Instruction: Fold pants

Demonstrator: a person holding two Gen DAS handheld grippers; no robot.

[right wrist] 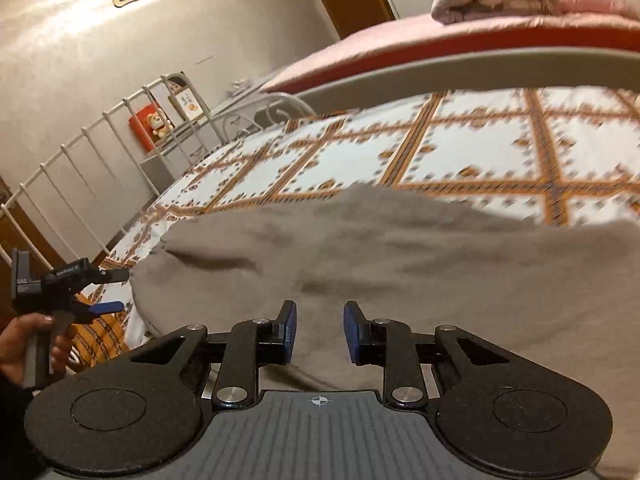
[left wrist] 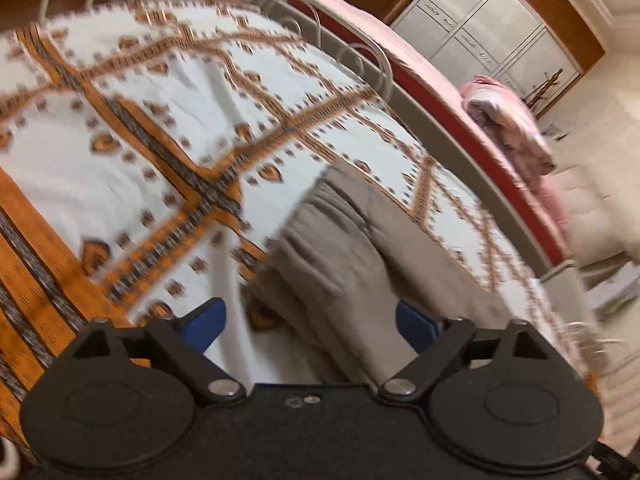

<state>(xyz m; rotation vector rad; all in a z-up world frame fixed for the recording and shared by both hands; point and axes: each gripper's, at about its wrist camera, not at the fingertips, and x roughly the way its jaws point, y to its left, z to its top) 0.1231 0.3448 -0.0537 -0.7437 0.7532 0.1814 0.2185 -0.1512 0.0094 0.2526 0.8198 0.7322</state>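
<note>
While the pants (right wrist: pixel 360 248) lie crumpled on the bedspread (right wrist: pixel 480 140), their length running leftward, the right gripper (right wrist: pixel 320 332) is held nearer, released; the left gripper (left wrist: pixel 310 322) is unclenched too.

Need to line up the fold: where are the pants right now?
The grey pants lie on the patterned bedspread, straight ahead of the open right gripper; in the left wrist view they lie between the open left gripper's fingers, toward the right.
</note>
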